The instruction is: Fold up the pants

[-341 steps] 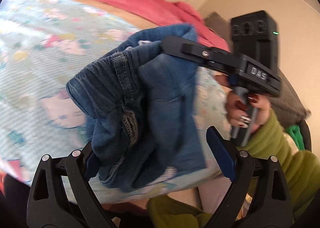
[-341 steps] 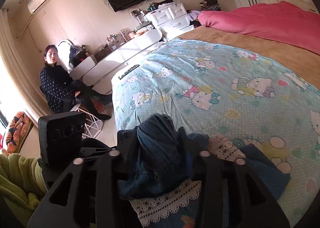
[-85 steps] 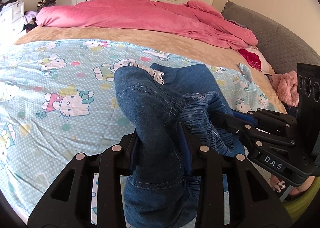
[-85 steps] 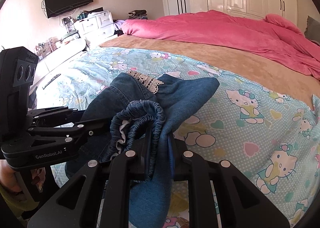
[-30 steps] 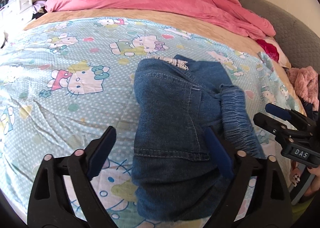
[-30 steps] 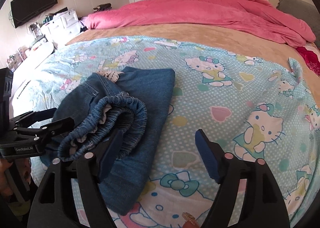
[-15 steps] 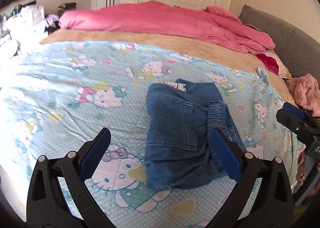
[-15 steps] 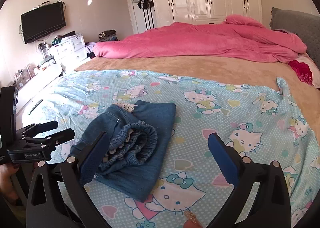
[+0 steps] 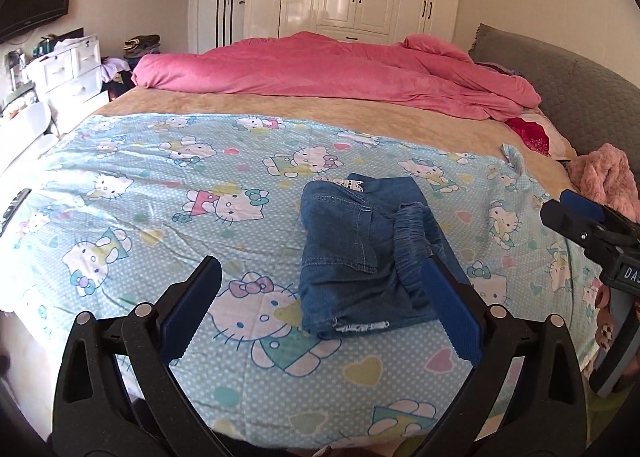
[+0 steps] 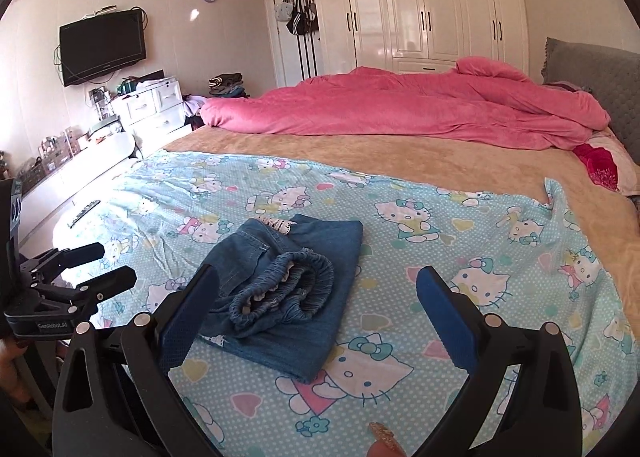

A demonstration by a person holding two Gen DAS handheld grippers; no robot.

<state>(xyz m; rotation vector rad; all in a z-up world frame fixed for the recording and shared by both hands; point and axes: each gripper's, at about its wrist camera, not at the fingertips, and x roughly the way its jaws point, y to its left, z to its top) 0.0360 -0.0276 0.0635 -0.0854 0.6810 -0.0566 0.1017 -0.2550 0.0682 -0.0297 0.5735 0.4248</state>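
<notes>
The folded blue denim pants (image 9: 362, 257) lie in a compact bundle on the light-blue cotton sheet printed with cartoon cats and hearts (image 9: 160, 193), ahead of both sets of jaws and touched by neither. The left gripper (image 9: 320, 311) has its two black fingers with ribbed blue pads (image 9: 450, 315) spread wide and holds nothing; from its view the bundle sits beyond the gap, toward the right pad. The right gripper (image 10: 316, 311) is likewise spread wide and empty, with the bundle (image 10: 288, 289) beyond the gap and nearer its left pad. The gathered elastic waistband (image 10: 286, 293) lies bunched on top of the flat folded legs, showing a pale lining inside, and a strip of white lace trim (image 10: 276, 223) peeks out at the far edge. The denim shows lighter stitching along a seam and pocket. Beyond the sheet, past the jaws, stretch a tan plush blanket (image 10: 380, 157) and a rumpled pink fleece duvet (image 10: 400, 109).
</notes>
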